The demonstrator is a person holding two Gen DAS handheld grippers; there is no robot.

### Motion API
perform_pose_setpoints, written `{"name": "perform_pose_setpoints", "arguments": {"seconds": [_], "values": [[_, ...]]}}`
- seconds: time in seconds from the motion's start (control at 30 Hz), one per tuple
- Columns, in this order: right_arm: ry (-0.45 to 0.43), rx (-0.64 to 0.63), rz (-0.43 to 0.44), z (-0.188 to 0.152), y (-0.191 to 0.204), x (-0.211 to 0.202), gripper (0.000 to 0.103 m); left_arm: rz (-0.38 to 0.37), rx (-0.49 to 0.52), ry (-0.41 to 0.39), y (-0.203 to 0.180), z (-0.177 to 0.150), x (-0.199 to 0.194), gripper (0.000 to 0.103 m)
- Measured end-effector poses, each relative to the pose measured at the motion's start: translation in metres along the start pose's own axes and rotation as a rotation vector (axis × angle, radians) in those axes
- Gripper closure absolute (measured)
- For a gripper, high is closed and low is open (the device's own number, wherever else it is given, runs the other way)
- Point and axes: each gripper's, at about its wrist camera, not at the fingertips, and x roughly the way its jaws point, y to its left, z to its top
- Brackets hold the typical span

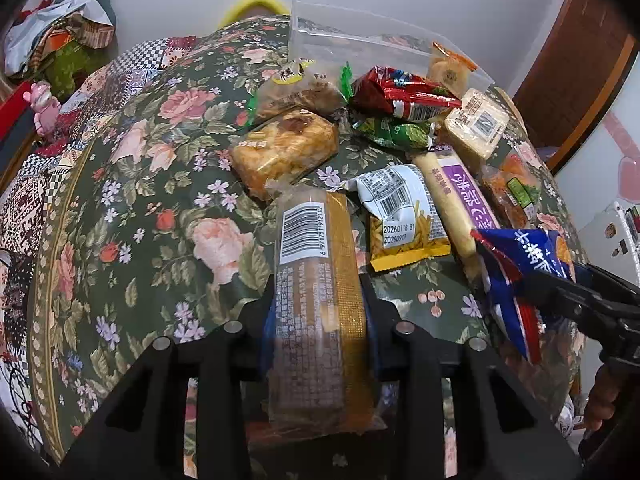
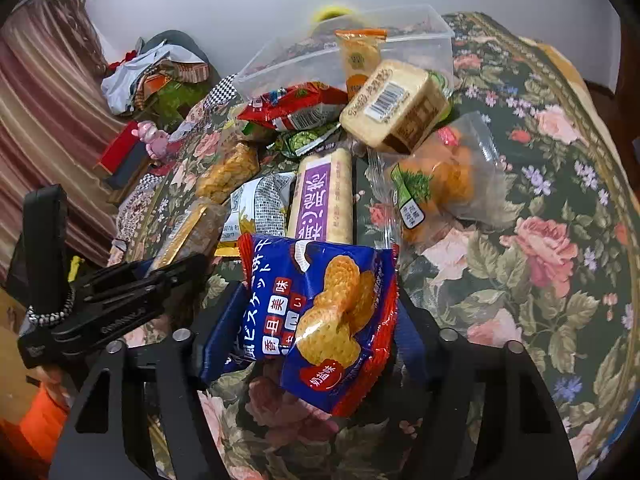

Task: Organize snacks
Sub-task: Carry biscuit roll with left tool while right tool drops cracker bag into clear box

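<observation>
Our left gripper [image 1: 316,320] is clamped on a long gold-edged cake bar [image 1: 316,300], barcode up, its far end pointing to 12 o'clock over the floral tablecloth [image 1: 132,208]. Our right gripper [image 2: 320,320] pinches a blue biscuit packet [image 2: 320,312] between its fingers; from the left camera it shows at 3 o'clock. Ahead of both lies the snack heap: a yellow-edged stick-snack pouch [image 1: 404,216] at 1 o'clock, a purple-labelled roll [image 1: 460,204] just beside it, a golden pastry [image 1: 284,148] at 12. Farther out sit a red packet [image 1: 400,92] and a clear plastic container [image 1: 340,36], a biscuit pack [image 2: 360,60] leaning in it.
</observation>
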Motion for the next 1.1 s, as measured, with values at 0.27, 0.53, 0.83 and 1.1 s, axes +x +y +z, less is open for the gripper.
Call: {"name": "perform_pose_setpoints", "arguments": {"seconds": [0.27,0.53,0.83,1.1], "values": [[-0.039,-0.012,-0.007,0.006,0.0,-0.015,0.058,0.014,0.002,-0.054,0.0,0.002,-0.027,0.067],[-0.081,-0.017,-0.017,0.012,0.001,-0.029,0.061,-0.001,0.012,-0.119,-0.007,0.014,-0.053,0.067],[-0.175,-0.046,-0.042,0.034,0.005,-0.054,0.061,-0.027,0.027,-0.196,-0.018,0.039,-0.076,0.067],[-0.272,-0.062,-0.075,0.069,0.001,-0.067,0.061,-0.034,0.051,-0.255,-0.025,0.069,-0.084,0.067]]}}
